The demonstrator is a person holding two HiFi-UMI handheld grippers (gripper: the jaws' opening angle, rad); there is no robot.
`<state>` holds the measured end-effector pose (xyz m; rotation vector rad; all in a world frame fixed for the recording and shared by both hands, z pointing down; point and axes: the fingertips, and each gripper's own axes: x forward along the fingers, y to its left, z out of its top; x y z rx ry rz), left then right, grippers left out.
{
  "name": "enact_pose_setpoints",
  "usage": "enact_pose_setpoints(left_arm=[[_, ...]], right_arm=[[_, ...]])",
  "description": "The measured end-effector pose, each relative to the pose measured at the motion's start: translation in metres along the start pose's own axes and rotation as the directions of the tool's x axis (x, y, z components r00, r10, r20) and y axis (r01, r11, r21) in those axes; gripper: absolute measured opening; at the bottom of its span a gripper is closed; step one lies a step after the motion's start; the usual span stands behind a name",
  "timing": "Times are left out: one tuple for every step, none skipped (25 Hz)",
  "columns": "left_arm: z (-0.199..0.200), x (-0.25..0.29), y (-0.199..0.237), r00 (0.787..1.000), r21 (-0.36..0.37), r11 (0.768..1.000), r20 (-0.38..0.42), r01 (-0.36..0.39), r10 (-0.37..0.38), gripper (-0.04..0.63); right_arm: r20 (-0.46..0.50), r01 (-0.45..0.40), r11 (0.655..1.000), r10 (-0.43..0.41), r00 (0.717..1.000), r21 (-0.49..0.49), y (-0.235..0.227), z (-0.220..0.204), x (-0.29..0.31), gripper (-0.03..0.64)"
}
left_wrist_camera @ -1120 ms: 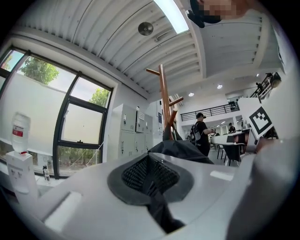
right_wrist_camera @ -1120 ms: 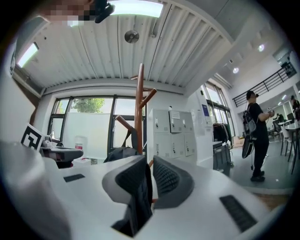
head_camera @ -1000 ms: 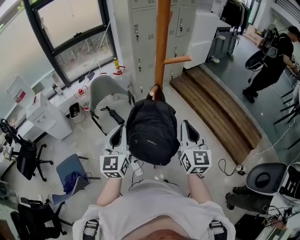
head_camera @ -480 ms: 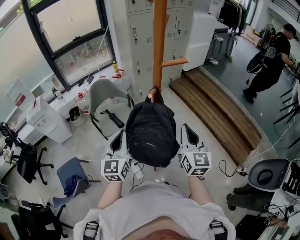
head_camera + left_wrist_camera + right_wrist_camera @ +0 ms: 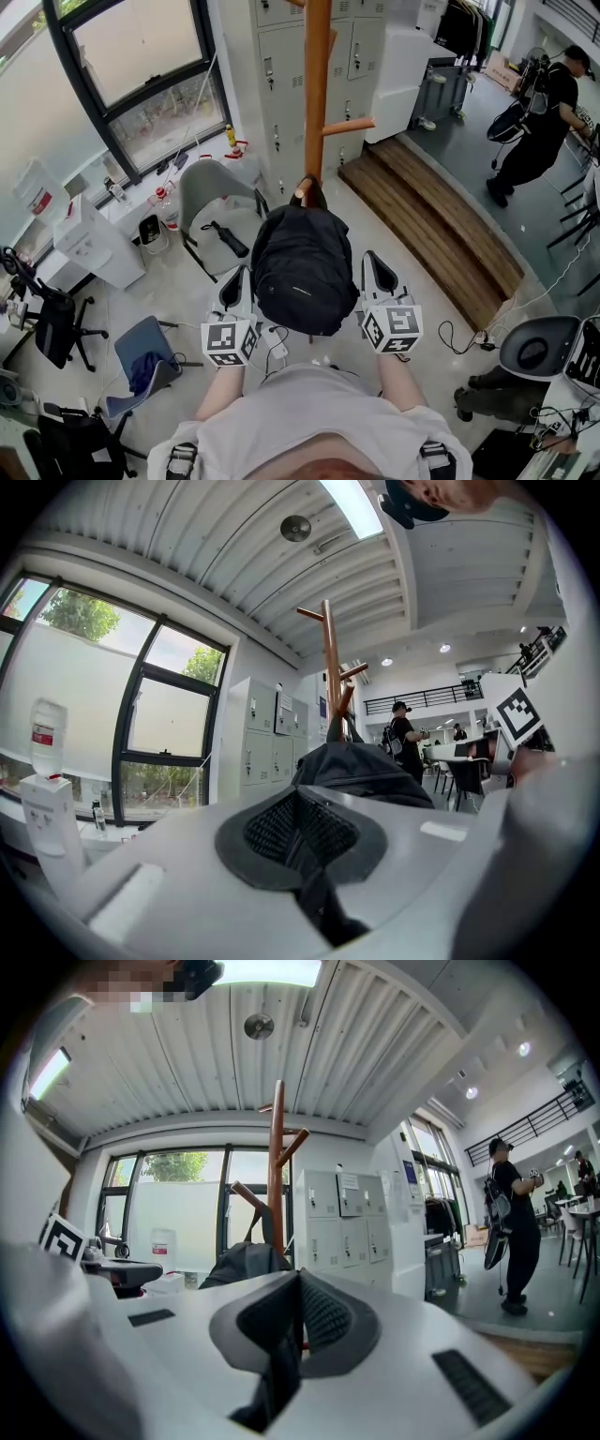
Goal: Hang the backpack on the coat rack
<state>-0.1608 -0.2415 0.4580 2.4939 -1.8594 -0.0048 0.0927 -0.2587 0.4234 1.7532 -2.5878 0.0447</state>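
Pale-floored office, grey lockers (image 5: 281, 56) at 12 o'clock. The backpack (image 5: 305, 272) hangs by its top loop, apparently hooked on a coat rack (image 5: 317, 94) peg, so it carries itself. The 2 grippers flank it, left gripper (image 5: 234, 286) at 9 o'clock, right gripper (image 5: 375, 277) at 3, both closed on nothing.

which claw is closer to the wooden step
Right. The right claw is on the wooden step's side of the backpack; the left claw is on its far side.
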Motion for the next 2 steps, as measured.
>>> enact_pose_setpoints(left_arm=[[0.0002,-0.0007,0.0005,1.0,0.0,1.0,0.002,-0.003,0.003,0.011],[0.0004,-0.0014,0.0009,1.0,0.001,1.0,0.004,-0.006,0.006,0.011]], right_arm=[[0.0,0.0,1.0,0.0,1.0,0.001,0.0002,-0.0003,-0.0003,0.009],[-0.001,0.0,1.0,0.0,1.0,0.003,0.0004,-0.0007,-0.0007,0.009]])
